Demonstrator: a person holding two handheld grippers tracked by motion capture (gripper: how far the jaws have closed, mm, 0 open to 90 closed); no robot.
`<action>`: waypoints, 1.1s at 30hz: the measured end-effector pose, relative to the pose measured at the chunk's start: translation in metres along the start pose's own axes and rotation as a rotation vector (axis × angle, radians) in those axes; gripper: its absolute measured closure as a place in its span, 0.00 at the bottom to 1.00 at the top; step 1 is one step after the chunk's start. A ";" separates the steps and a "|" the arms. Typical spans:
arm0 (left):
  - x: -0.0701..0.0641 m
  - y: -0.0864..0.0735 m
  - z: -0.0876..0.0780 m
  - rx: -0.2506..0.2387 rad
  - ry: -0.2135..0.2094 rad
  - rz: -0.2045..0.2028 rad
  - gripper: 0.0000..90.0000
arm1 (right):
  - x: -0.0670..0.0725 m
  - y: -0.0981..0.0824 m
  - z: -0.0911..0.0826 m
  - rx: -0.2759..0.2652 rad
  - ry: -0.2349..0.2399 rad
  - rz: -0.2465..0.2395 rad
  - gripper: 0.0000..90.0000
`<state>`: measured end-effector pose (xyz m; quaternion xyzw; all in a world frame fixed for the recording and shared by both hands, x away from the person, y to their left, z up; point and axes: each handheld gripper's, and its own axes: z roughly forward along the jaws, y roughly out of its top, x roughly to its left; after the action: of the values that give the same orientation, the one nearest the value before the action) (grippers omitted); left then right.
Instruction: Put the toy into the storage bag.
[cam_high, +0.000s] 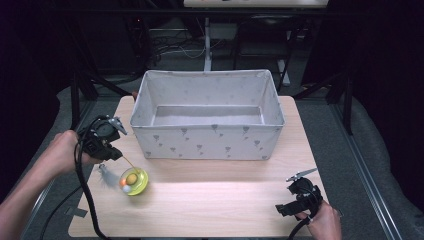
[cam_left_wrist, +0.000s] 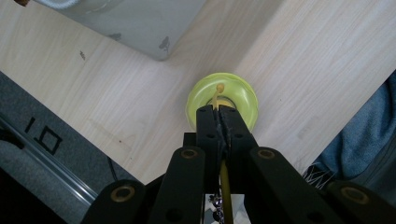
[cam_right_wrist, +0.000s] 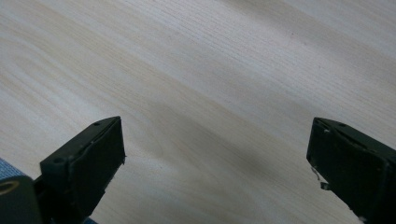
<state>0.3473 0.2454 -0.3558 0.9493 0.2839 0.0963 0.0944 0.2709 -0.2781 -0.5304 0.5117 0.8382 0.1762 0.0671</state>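
the left gripper (cam_left_wrist: 218, 110) is clamped on a thin yellow stick (cam_left_wrist: 215, 95) that rises from the yellow-green toy (cam_high: 133, 181), which sits on the wooden table (cam_high: 225, 200) just in front of the grey fabric box (cam_high: 207, 117), near the box's front left corner. the right gripper (cam_right_wrist: 217, 154) hovers over bare table well to the right of the box's front, jaws wide apart and holding nothing.
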 end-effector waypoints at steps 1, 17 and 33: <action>0.000 0.001 -0.001 0.004 0.000 0.002 0.98 | 0.000 0.000 0.000 0.001 -0.001 -0.001 0.04; 0.005 0.011 -0.020 0.032 0.013 0.017 0.98 | 0.000 0.000 0.000 0.003 -0.004 -0.004 0.04; 0.014 0.018 -0.039 0.051 0.031 0.007 0.98 | 0.000 0.000 0.000 0.010 -0.002 -0.006 0.04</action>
<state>0.3592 0.2437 -0.3118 0.9508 0.2845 0.1042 0.0654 0.2712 -0.2782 -0.5303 0.5097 0.8405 0.1716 0.0659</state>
